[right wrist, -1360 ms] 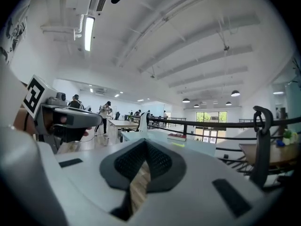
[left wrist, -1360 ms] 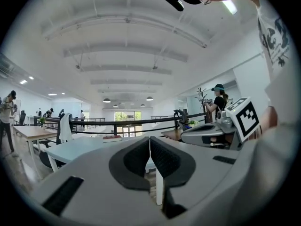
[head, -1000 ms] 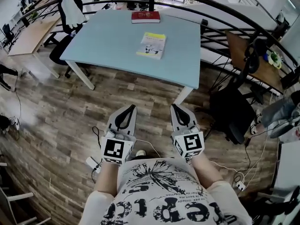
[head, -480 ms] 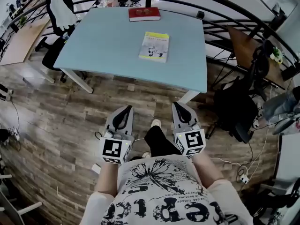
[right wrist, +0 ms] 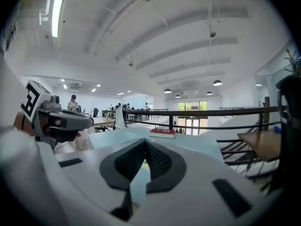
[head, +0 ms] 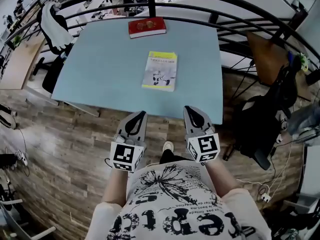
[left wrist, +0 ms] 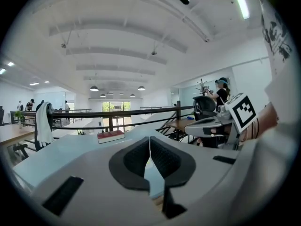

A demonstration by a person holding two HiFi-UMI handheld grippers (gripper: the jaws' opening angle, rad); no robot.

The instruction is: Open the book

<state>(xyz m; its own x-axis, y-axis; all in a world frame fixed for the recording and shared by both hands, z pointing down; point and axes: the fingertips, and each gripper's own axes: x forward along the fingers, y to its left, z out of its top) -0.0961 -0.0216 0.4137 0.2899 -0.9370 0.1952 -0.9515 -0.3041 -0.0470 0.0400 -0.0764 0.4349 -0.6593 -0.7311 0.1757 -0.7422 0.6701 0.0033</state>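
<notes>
L gripper point(left wrist: 150, 140) was clenched on nothing: black ribbed pads met at the tips, w/ only a thin slit lower down. R gripper point(right wrist: 144, 144) was the same, pads together and empty. Both had grey plastic shells tapering to a point, each w/ a black/white marker cube at the rear. They were held side by side, tips about at the near edge of the table point(head: 95, 69) in head view.

The book point(head: 160, 71), a thin paperback w/ a white cover and yellow top band, lay flat and shut mid-table, far of both grippers and not touched. A red book point(head: 147, 27) lay flat at the far edge, well apart from the paperback.

The tabletop was pale blue, matte and rectangular. A black tube railing point(head: 240, 6) curved past the far side. The floor point(head: 65, 134) was wood plank.
</notes>
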